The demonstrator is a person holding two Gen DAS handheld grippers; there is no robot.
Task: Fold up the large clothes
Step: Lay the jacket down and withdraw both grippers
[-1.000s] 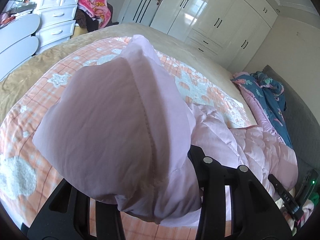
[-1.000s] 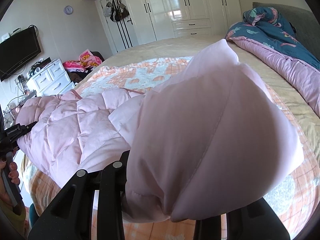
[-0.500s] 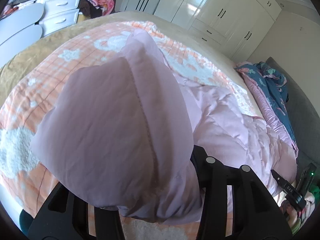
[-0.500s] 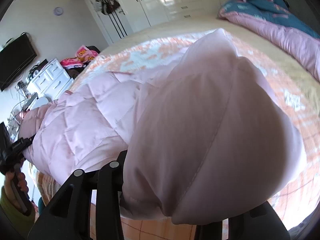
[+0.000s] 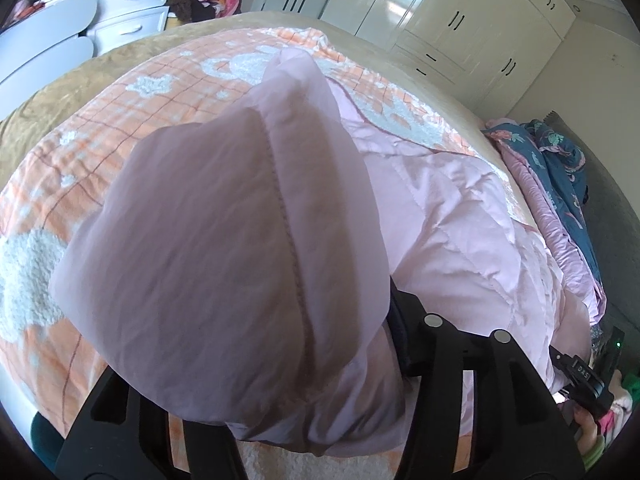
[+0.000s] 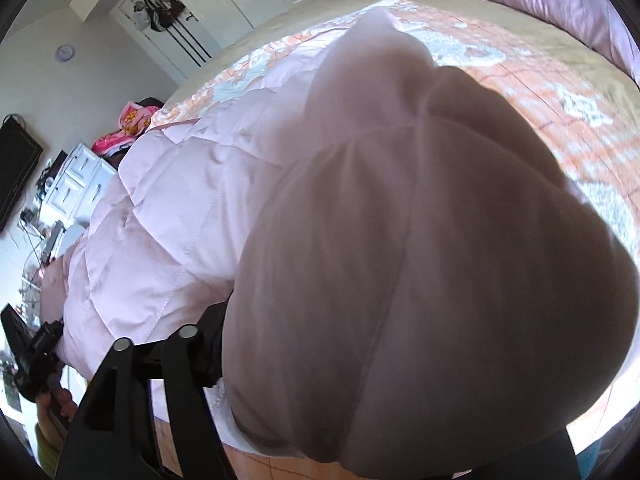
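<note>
A pale pink quilted down jacket (image 5: 460, 240) lies across the orange checked blanket (image 5: 120, 128) on the bed. My left gripper (image 5: 280, 392) is shut on one end of the jacket, and the cloth bulges over the fingers and hides the tips. My right gripper (image 6: 320, 408) is shut on the other end (image 6: 400, 260), which billows up and fills most of the right wrist view. The jacket's middle (image 6: 180, 208) stretches between the two grippers. Each gripper shows at the edge of the other's view.
White wardrobes (image 5: 440, 12) stand past the bed's far side. A blue and pink duvet (image 5: 560, 184) is piled at the bed's right. A white drawer chest (image 5: 128, 4) and pink clothes stand at the left. A television (image 6: 16, 168) hangs on the wall.
Both grippers have moved forward and tilted down over the bed with the jacket ends held. More of the jacket now lies spread on the blanket between them.
</note>
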